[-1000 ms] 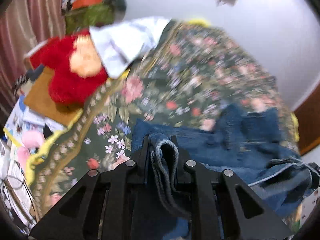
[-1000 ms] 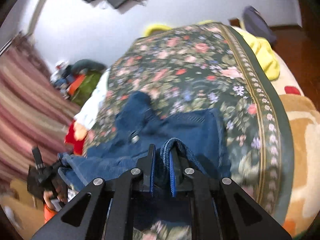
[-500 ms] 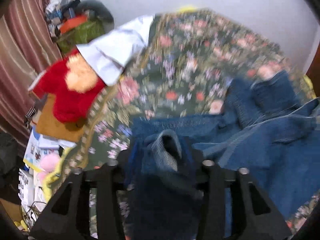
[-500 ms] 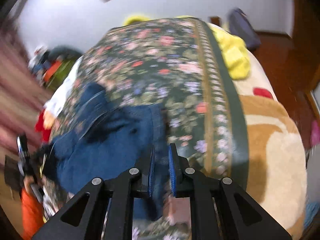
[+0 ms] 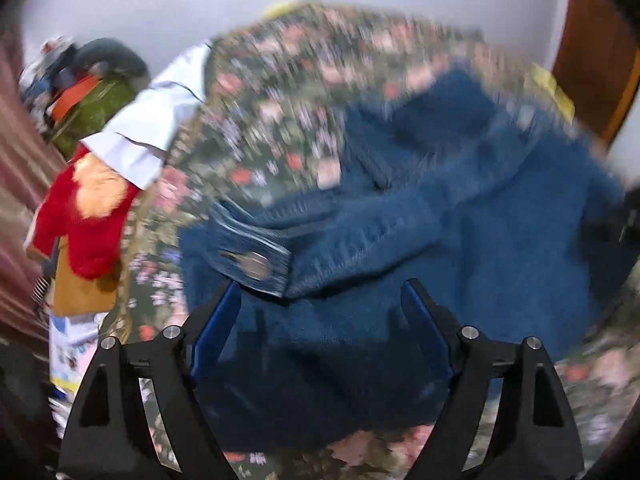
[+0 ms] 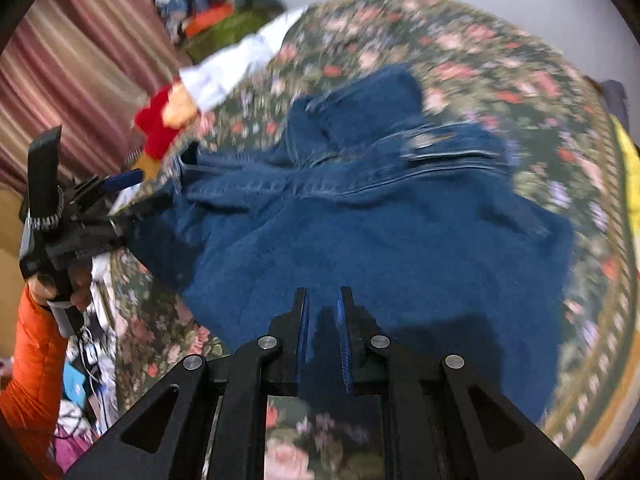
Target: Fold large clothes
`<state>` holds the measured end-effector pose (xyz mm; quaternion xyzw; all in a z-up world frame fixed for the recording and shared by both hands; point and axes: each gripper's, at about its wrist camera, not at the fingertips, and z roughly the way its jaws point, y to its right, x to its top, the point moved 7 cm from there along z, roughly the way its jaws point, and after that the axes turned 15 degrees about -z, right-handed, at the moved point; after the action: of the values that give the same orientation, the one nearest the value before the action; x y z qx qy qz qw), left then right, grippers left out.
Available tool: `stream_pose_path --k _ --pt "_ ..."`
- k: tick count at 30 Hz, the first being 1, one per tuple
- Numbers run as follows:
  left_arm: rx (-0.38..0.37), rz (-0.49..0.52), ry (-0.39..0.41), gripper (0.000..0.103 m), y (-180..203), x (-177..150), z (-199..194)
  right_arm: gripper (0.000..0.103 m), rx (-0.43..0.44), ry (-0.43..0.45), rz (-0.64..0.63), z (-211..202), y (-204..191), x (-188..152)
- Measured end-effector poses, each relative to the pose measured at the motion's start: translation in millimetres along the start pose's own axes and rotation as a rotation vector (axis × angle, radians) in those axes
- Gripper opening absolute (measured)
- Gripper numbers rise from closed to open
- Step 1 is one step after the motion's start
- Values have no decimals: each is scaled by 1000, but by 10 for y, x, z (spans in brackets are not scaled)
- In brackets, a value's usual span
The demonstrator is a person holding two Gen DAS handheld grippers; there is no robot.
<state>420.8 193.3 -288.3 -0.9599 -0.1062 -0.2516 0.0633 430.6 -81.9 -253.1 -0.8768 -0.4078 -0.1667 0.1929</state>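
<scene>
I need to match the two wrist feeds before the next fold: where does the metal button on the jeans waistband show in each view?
Left wrist: the metal button sits lower left of centre, on the jeans waistband just above the left gripper, whose jaws are opening.
Right wrist: blurred, it seems to sit upper right of centre, far from the right gripper.
Shared landmark: the red plush toy at the bed's edge.

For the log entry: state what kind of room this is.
Most likely a bedroom in a home: the denim garment lies on a bed under a floral bedspread, striped curtains hang alongside, and a red stuffed toy sits at the bed's edge.
</scene>
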Motion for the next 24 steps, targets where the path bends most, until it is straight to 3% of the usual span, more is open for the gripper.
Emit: stream_pose_path --k 3,5,8,9,12,15,19,21,24 --pt "103 70 -32 81 23 -6 358 10 -20 -78 8 342 148 142" --pt "141 64 -27 81 -72 107 497 10 -50 -108 26 510 359 216" --pt "74 -65 -30 81 -336 369 568 10 -98 -89 66 560 736 307" --pt "50 -106 -26 81 -421 443 561 10 -76 -75 90 547 822 318" --pt "111 -223 13 82 -736 610 538 10 -89 -27 189 421 1153 260" --pt "-23 -379 -91 82 -948 563 653 10 -137 -9 231 288 1314 72" --pt "-46 -376 -37 82 -926 507 354 10 -207 -17 212 90 1277 -109" --pt "-65 -369 14 82 -907 528 84 10 -317 -29 163 -68 1176 -110" --pt "-89 -322 84 82 -816 560 -305 10 -285 -16 117 -211 942 -24"
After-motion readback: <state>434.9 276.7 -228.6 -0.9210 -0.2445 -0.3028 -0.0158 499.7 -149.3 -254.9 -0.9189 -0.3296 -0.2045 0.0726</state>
